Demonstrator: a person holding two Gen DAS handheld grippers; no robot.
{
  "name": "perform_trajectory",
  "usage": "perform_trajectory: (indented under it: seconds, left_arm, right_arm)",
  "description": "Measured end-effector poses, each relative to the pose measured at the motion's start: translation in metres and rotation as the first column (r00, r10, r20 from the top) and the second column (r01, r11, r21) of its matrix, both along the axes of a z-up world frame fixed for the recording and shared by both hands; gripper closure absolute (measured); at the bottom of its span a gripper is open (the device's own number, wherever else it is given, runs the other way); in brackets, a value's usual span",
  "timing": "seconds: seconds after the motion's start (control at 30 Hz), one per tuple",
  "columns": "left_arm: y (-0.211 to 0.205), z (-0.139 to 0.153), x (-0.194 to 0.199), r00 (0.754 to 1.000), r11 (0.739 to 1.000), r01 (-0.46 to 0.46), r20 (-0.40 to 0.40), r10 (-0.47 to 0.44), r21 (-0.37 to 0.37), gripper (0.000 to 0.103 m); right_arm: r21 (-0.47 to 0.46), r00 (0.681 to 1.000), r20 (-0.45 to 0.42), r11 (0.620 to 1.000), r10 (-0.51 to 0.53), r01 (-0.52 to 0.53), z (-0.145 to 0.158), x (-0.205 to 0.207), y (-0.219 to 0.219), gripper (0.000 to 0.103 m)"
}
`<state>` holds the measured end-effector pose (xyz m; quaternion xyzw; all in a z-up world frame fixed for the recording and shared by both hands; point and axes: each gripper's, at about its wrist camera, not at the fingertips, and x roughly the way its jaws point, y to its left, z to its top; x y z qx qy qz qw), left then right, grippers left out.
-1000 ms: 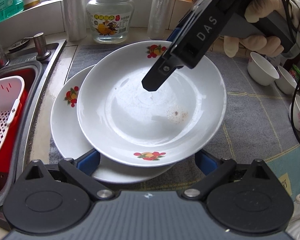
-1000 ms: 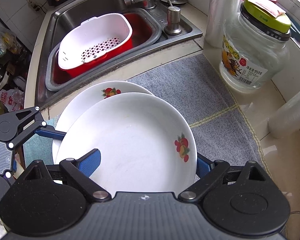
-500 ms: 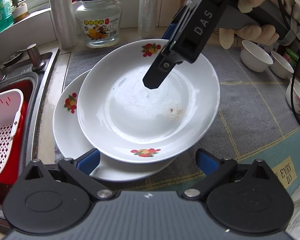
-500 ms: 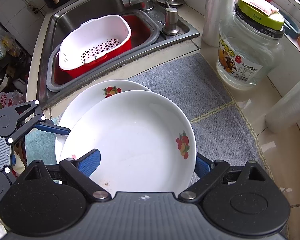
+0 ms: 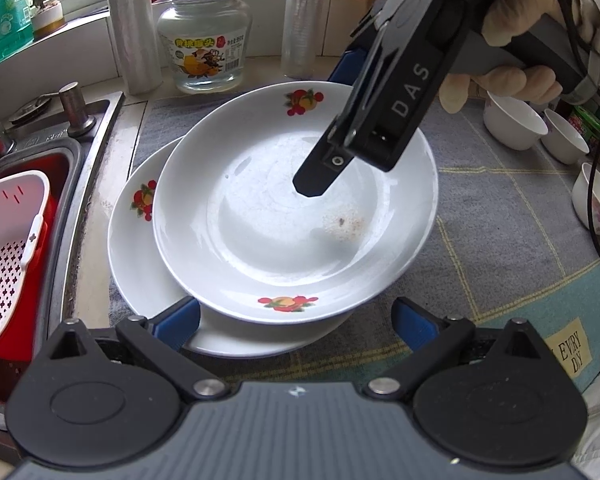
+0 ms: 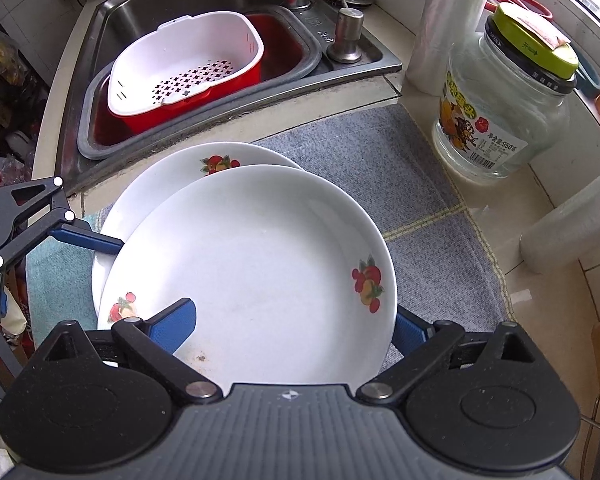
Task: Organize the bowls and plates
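Right gripper [image 6: 292, 326] just widened, astride top plate [image 6: 260, 264]

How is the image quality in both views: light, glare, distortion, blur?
Left wrist view: bright window light from behind, soft glare on the top plate, strong fisheye bending at the sink edge, everything sharp. Right wrist view: even daylight, glass jar curved by the lens, the window corner overexposed, no blur.

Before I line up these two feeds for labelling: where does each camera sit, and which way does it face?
Left wrist: on the left gripper, angled down at the top plate; the right gripper and a gloved hand show.
Right wrist: on the right gripper, steeply down, facing the sink; the left gripper shows.
Shared: both plates, the glass jar, the white colander.
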<state>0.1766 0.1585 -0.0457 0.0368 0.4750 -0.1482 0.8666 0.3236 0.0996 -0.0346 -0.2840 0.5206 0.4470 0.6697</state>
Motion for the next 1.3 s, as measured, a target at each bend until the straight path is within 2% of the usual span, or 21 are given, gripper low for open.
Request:
perform_trajectory:
  seconds: [0.33, 0.63, 0.9, 1.07, 1.3]
  left_arm:
    - [0.004, 0.0, -0.001, 1.0, 1.0, -0.017, 0.018, 0.017, -0.008, 0.002]
    - [0.008, 0.002, -0.002, 0.998, 0.999, -0.038, 0.044, 0.038, -0.001, 0.001]
    - [0.01, 0.002, -0.007, 0.997, 0.999, -0.038, 0.07, 0.039, -0.014, 0.001]
    - [0.01, 0.002, -0.006, 0.996, 0.999, -0.037, 0.079, 0.038, -0.016, 0.001]
    - [0.011, 0.005, -0.011, 0.993, 0.998, -0.056, 0.106, 0.052, 0.031, 0.001]
  right_arm:
    - [-0.027, 1.0, 0.014, 1.0, -0.008, 0.008, -0.004, -0.002, 0.009, 0.0]
    - [-0.087, 0.997, 0.079, 0.996, 0.026, -0.019, -0.014, -0.009, 0.023, 0.0]
    - [-0.109, 0.998, 0.062, 0.994, 0.02, -0.014, -0.009, -0.014, 0.013, 0.0]
    - [-0.089, 1.0, 0.024, 0.996, 0.005, -0.003, -0.005, -0.018, 0.008, 0.0]
    - [-0.079, 1.0, 0.009, 0.997, -0.019, 0.02, -0.009, -0.015, 0.015, 0.0]
